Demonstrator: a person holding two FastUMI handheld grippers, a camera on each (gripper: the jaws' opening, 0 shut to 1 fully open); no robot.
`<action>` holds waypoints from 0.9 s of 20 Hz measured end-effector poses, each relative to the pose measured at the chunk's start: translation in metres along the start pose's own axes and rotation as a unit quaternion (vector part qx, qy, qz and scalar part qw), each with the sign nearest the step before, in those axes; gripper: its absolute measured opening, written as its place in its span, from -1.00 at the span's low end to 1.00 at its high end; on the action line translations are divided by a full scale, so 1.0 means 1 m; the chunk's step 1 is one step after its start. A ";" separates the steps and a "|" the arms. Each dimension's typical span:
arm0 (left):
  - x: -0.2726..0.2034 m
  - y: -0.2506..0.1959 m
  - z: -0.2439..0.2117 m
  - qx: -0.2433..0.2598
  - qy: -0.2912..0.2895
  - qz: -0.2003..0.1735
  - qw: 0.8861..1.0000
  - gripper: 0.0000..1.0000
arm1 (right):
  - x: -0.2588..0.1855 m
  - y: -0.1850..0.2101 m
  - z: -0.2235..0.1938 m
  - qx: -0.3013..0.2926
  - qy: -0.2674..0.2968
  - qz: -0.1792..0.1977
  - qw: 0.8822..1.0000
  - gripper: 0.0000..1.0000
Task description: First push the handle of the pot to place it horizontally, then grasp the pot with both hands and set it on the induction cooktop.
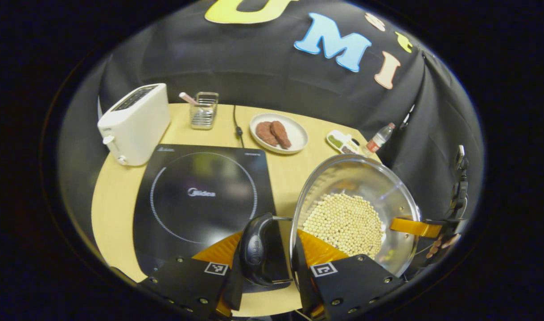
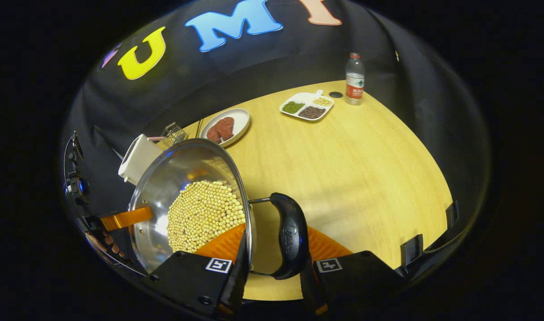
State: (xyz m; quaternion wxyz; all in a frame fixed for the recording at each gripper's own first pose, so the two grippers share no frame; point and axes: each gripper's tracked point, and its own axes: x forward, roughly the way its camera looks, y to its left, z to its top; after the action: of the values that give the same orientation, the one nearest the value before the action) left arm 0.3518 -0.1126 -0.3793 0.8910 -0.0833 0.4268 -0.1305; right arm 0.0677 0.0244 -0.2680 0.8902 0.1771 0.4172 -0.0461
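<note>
Pot (image 1: 352,209) of beans hangs between your grippers, beside the induction cooktop (image 1: 200,196). Your left gripper (image 1: 266,267) fingers clamp one black handle (image 1: 256,249); right gripper (image 2: 272,267) fingers clamp the other handle (image 2: 290,236).

Lower centre of the left gripper view: the pot (image 1: 352,209) and its black handle (image 1: 257,249) cover the induction cooktop's (image 1: 200,196) near right corner. At far right, the other gripper (image 1: 437,232) is cut off, its grip unreadable.
</note>
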 end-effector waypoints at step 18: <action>-0.016 -0.002 -0.011 -0.069 0.001 0.071 0.995 0.04 | 0.080 0.153 0.015 -0.058 0.047 0.065 0.995 0.01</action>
State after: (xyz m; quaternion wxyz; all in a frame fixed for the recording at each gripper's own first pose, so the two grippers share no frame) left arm 0.3333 -0.1098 -0.3743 0.8898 -0.1138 0.4404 -0.0372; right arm 0.1656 0.1671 -0.2774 0.8796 0.1541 0.4479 0.0447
